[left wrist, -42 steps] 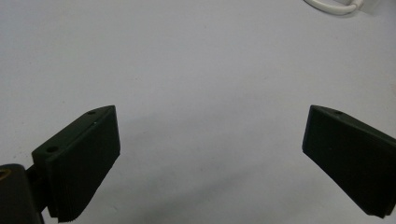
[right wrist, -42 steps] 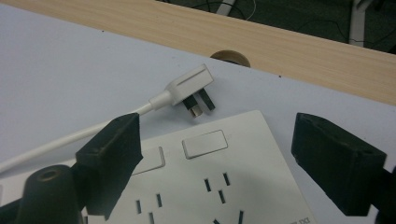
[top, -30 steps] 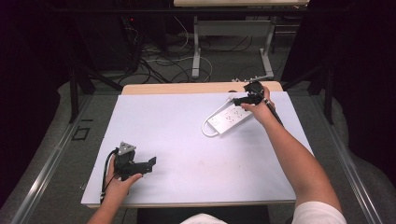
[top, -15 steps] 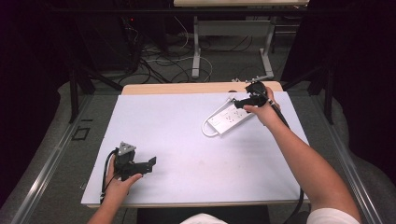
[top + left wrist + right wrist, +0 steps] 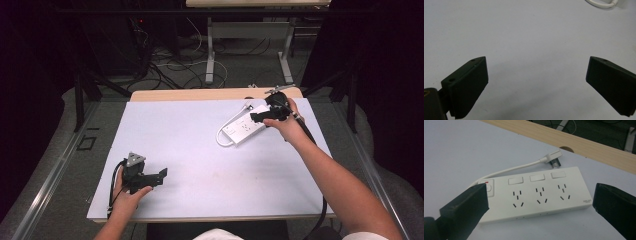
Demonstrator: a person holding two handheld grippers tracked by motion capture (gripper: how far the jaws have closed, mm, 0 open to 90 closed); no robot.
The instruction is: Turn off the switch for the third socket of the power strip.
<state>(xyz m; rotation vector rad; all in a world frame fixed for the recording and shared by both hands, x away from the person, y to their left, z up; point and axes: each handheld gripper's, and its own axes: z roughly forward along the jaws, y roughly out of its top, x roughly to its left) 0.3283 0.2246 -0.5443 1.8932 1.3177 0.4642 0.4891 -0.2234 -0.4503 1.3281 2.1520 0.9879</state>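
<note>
A white power strip (image 5: 244, 127) (image 5: 534, 195) lies on the white table sheet at the far right, its cord (image 5: 506, 170) looping back to a plug (image 5: 552, 158) beside it. My right gripper (image 5: 257, 116) (image 5: 539, 207) hovers just above the strip, open, jaws spread either side of its length with nothing between them. My left gripper (image 5: 159, 176) (image 5: 536, 87) rests low near the front left of the table, open over bare sheet. The strip's cord loop (image 5: 602, 3) shows at the top of the left gripper view.
The white sheet (image 5: 200, 150) covers a wooden table whose bare far edge (image 5: 200, 94) has a round cable hole (image 5: 566, 149). Beyond it stand table legs and loose cables on the floor (image 5: 170, 60). Dark floor surrounds the table.
My right gripper has shifted slightly over the power strip's far end. The left gripper has stayed in place.
</note>
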